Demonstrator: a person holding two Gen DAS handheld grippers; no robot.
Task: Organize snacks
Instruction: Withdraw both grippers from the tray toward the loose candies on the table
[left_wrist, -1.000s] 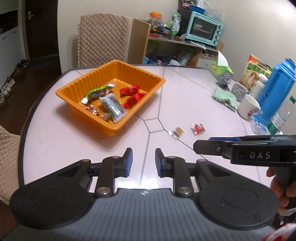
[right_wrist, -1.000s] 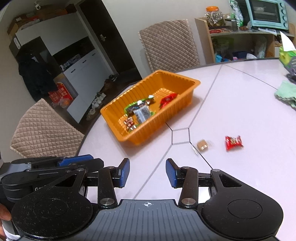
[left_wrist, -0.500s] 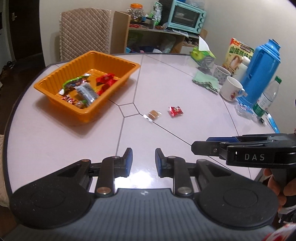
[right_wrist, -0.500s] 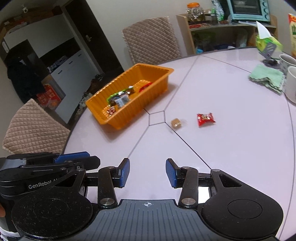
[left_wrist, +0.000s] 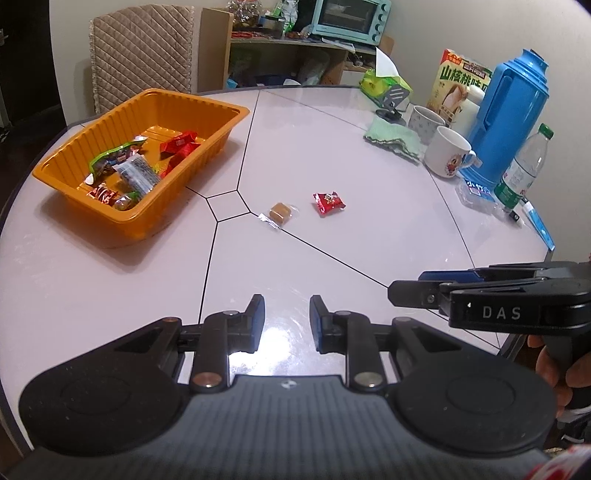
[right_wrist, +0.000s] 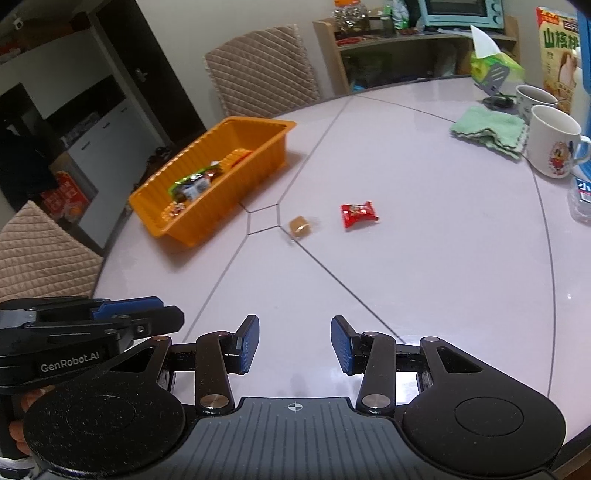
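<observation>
Both grippers hang over the near worktop (left_wrist: 110, 266), nothing held. Left gripper (left_wrist: 283, 319): jaws nearly together, small gap, empty. Right gripper (right_wrist: 294, 343): jaws spread, empty. Red snack packet (right_wrist: 357, 215) and clear-wrapped brown candy (right_wrist: 299, 225) lie loose mid-worktop, just beside each other. Orange tray (left_wrist: 122, 218) already holds the other snacks, so probably these two go in next.

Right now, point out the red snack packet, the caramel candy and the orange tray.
red snack packet (left_wrist: 329, 202), left wrist view, middle of the wrapper
caramel candy (left_wrist: 279, 211), left wrist view, the brown sweet itself
orange tray (right_wrist: 236, 183), right wrist view, outer side wall
</observation>
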